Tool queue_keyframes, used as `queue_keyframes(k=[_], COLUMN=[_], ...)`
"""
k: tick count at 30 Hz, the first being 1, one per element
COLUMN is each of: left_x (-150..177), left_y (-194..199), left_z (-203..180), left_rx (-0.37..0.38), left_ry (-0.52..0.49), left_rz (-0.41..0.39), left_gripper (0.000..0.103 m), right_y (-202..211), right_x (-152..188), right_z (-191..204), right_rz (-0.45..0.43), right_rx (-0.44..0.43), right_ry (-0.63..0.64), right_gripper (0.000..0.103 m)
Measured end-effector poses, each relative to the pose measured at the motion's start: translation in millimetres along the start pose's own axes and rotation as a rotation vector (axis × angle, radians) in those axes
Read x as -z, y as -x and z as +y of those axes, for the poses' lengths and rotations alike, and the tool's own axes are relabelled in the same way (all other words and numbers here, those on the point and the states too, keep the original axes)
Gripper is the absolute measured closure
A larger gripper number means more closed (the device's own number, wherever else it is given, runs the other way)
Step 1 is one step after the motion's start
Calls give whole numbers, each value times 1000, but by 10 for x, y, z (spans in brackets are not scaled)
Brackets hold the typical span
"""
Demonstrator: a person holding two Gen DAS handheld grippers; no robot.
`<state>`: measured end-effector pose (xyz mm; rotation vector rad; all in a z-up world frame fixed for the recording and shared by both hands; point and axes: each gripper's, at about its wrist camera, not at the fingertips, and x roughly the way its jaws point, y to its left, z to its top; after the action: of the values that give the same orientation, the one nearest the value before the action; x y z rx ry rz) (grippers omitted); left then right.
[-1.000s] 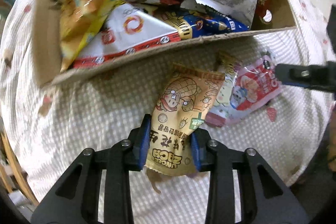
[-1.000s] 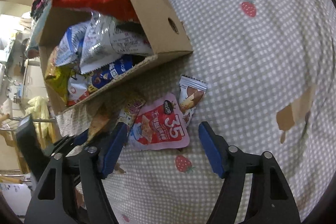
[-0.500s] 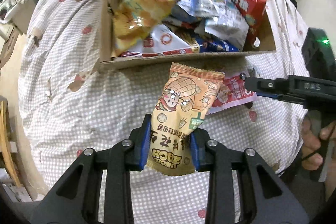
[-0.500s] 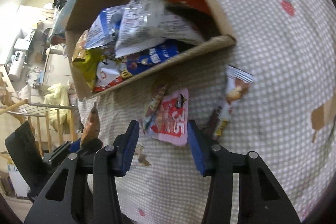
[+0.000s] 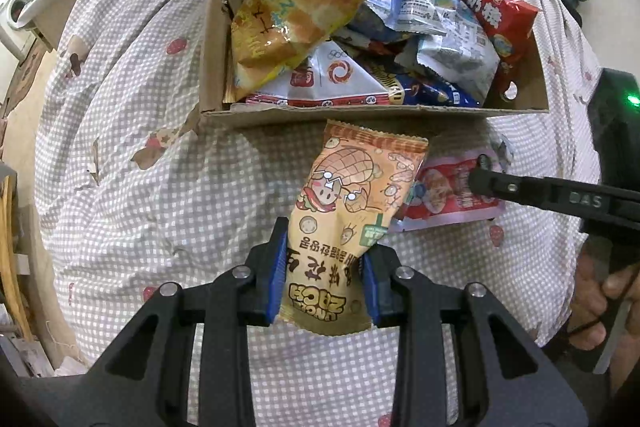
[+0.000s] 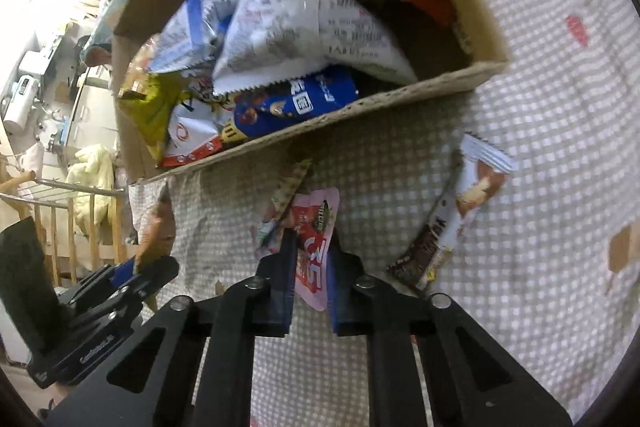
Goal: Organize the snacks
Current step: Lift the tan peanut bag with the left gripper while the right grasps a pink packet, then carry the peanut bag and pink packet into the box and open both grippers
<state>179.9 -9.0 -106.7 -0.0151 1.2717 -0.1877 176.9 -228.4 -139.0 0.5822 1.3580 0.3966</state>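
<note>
An orange peanut-snack packet (image 5: 356,187) hangs clear of the checked cloth, and my left gripper (image 5: 325,267) is shut on its lower end. Just beyond it stands a cardboard box (image 5: 360,113) heaped with snack bags. To the right lies a pink packet (image 5: 444,195), with my right gripper (image 5: 480,179) over it. In the right wrist view the jaws of my right gripper (image 6: 312,251) are closing, with the pink packet (image 6: 316,223) pinched between the pads. My left gripper (image 6: 140,267) shows at the lower left there.
A brown-and-white bar (image 6: 460,223) lies on the cloth right of the pink packet, and a thin stick packet (image 6: 288,187) lies just beyond it. A hand (image 5: 600,291) holds the right gripper. The strawberry-print cloth (image 5: 140,147) falls away at the left edge.
My right gripper's jaws have come together around the pink packet. My left gripper has risen with the orange packet, so the whole box now shows.
</note>
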Motion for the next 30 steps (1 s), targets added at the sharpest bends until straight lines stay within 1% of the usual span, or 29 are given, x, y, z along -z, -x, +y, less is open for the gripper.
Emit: queue_keyframes(k=[3, 5, 10, 12, 14, 16, 18, 22, 26, 28, 30], left_x=[18, 39, 86, 104, 117, 141, 162, 192, 232, 267, 294], left_y=[28, 52, 159, 202, 249, 292, 322, 382, 489, 566, 687], left_z=[-9, -19, -1, 7, 14, 26, 37, 52, 59, 98, 121], left_rx=[-8, -15, -26, -33, -39, -44, -48, -59, -74, -61, -36], left_ry=[-9, -8, 10, 10, 12, 15, 22, 26, 33, 68, 99], left_rz=[-15, -24, -51, -64, -78, -93, -102, -128, -168, -180, -203], left_gripper=[75, 75, 75, 75, 75, 75, 75, 75, 75, 75, 75], right_y=[198, 338, 756, 901, 1070, 1201, 1314, 1469, 1587, 1641, 1670], right_x=[67, 126, 350, 442, 520, 591, 656, 712, 710, 697, 683], right_z=[0, 17, -13, -1, -11, 0, -19, -8, 76, 94, 56], right_rz=[-31, -53, -145, -178, -204, -241, -270, -323, -396, -423, -434], right_rx=[-10, 6, 13, 23, 6, 14, -13, -37, -70, -91, -133], right_ry=[-11, -2, -8, 6, 28, 50, 56, 69, 91, 94, 74], right_gripper=[95, 96, 96, 96, 96, 96, 96, 96, 96, 96, 96])
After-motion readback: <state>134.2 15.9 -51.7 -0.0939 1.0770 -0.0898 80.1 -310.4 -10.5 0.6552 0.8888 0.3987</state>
